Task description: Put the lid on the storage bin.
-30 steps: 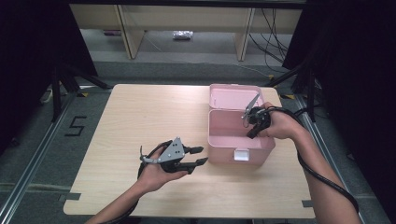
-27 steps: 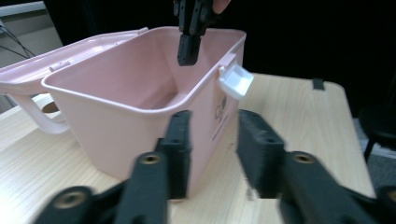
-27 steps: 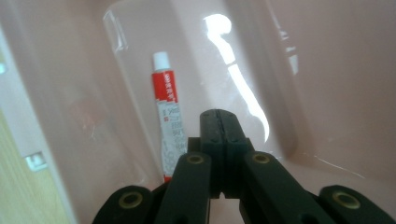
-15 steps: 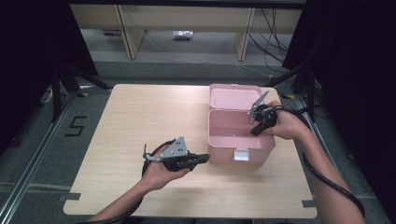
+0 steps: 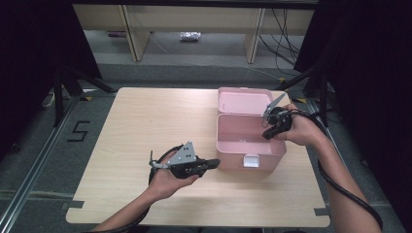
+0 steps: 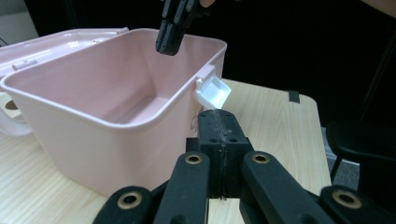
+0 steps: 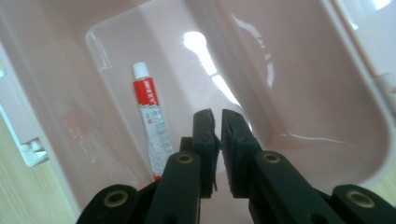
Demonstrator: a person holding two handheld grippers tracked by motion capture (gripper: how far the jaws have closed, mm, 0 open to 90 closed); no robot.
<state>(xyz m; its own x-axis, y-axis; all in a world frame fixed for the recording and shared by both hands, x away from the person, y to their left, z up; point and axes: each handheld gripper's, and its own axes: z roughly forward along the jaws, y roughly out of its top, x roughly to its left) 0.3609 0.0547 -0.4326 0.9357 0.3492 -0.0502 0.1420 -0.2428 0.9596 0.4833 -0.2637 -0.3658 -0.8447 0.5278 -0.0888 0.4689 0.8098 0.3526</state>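
Tube (image 7: 153,125) — below hand-held gripper (image 7: 217,122)

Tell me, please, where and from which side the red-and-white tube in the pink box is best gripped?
Probably across its flat middle, coming straight down from above. The tube lies flat on the floor of the pink box, close along one wall, so a sideways approach looks blocked. The right claw already hangs over it, slightly parted.
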